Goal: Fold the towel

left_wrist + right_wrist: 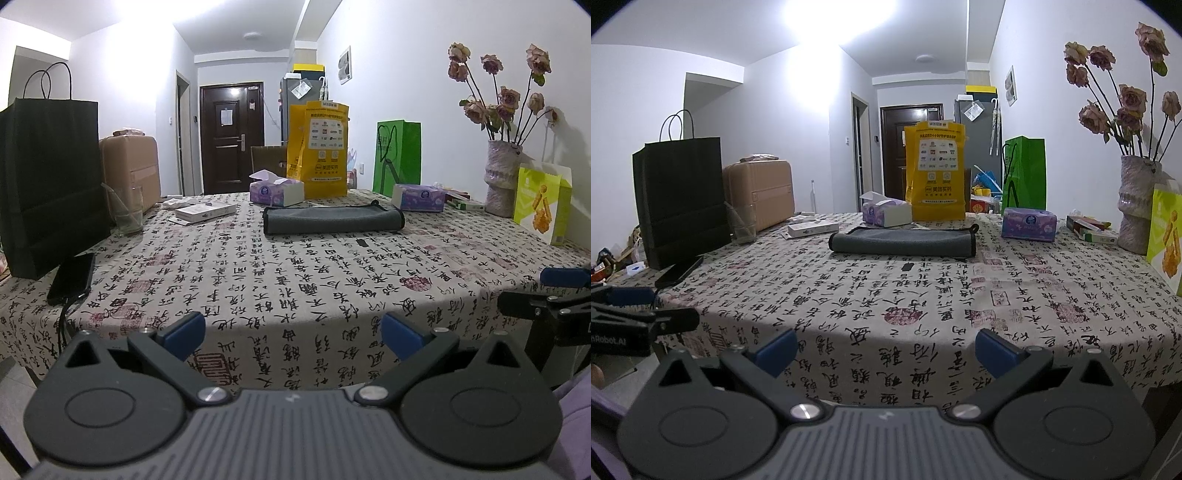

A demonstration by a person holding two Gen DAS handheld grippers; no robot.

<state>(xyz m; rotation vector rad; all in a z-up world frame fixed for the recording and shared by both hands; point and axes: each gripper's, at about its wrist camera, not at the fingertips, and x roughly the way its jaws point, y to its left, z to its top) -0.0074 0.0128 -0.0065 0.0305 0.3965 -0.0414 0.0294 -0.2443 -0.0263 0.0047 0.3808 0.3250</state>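
A grey towel (332, 220) with a dark edge lies folded into a long flat strip on the far half of the table; it also shows in the right wrist view (903, 241). My left gripper (293, 338) is open and empty, held at the table's near edge, well short of the towel. My right gripper (886, 350) is open and empty too, at the near edge beside the left one. The right gripper shows at the right edge of the left wrist view (550, 295).
The table wears a calligraphy-print cloth (295, 280). A black paper bag (48, 184), a phone (72, 277) and a glass (129, 214) stand at the left. Tissue boxes (275, 192), a yellow bag (321, 147), a green bag (397, 158), a vase (500, 177) and a snack bag (541, 203) line the back and right.
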